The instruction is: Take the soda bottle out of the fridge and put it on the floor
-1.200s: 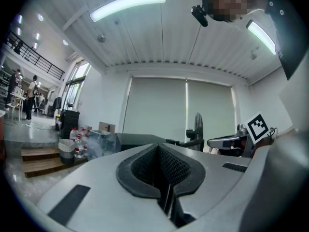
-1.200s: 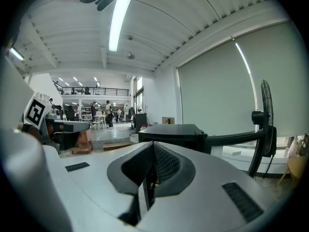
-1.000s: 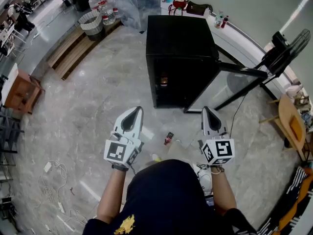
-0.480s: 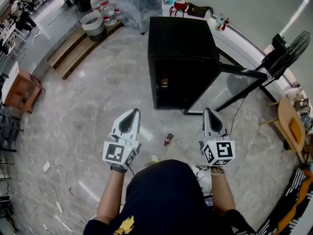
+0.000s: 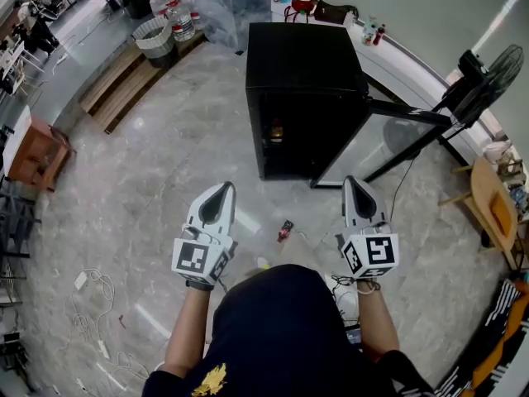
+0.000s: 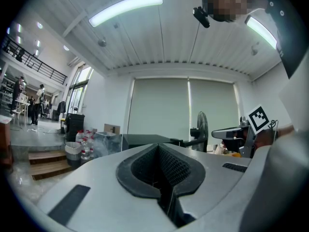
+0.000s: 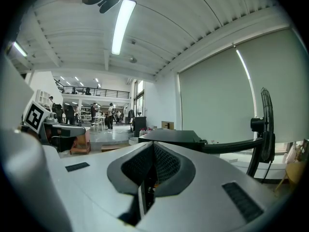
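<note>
The black fridge [image 5: 306, 64] stands on the marble floor ahead, its glass door [image 5: 376, 143] swung open to the right. Inside the dark cabinet a small orange-brown bottle [image 5: 276, 132] shows at the left. My left gripper [image 5: 223, 187] is held level short of the fridge, jaws together, nothing in them. My right gripper [image 5: 354, 181] is level beside the door's lower edge, also shut and empty. The fridge top [image 6: 145, 138] shows over the left gripper [image 6: 158, 146] in its own view. The right gripper [image 7: 153, 144] sees the fridge top [image 7: 174, 135] and the door edge [image 7: 227, 145].
A small red and black object [image 5: 285, 231] lies on the floor between the grippers. A standing fan [image 5: 488, 73] and its cable are right of the door. A wicker basket [image 5: 153, 35], water bottles [image 5: 178, 15] and wooden steps [image 5: 124, 89] are at the far left.
The head view swayed slightly. Both grippers keep their places and stay shut.
</note>
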{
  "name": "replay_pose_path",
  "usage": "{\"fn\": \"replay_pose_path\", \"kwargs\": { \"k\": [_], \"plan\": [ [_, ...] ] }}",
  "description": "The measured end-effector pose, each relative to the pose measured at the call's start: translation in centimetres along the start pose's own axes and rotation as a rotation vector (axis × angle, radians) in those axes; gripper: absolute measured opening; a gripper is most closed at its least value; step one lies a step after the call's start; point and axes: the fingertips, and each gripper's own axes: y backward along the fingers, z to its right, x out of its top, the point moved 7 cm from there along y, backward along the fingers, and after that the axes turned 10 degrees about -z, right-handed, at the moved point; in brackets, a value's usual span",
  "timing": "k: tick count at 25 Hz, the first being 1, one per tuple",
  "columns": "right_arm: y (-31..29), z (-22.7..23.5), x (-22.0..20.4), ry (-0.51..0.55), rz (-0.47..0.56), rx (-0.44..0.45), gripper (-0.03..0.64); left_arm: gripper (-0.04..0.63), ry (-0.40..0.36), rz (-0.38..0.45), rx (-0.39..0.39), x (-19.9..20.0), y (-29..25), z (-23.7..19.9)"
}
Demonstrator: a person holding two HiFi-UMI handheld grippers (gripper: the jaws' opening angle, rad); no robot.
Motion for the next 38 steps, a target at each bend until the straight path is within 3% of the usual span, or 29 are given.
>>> {"fn": "replay_pose_path", "kwargs": {
  "k": [19,27,38],
  "plan": [
    [0.5,-0.2,-0.6,0.012,-0.021,0.002,-0.006,0.015,0.008,-0.005,-0.009,-0.5,0.9,0.9],
    [1.0,-0.3,0.8,0.091,-0.014,0.035,-0.006,0.015,0.042,0.024,-0.055,-1.0,1.7,2.6],
    [1.6,0.6,0.8,0.187,-0.066,0.055,-0.006,0.015,0.070,-0.024,-0.094,-3.7,1.3,4.0]
  ]
}}
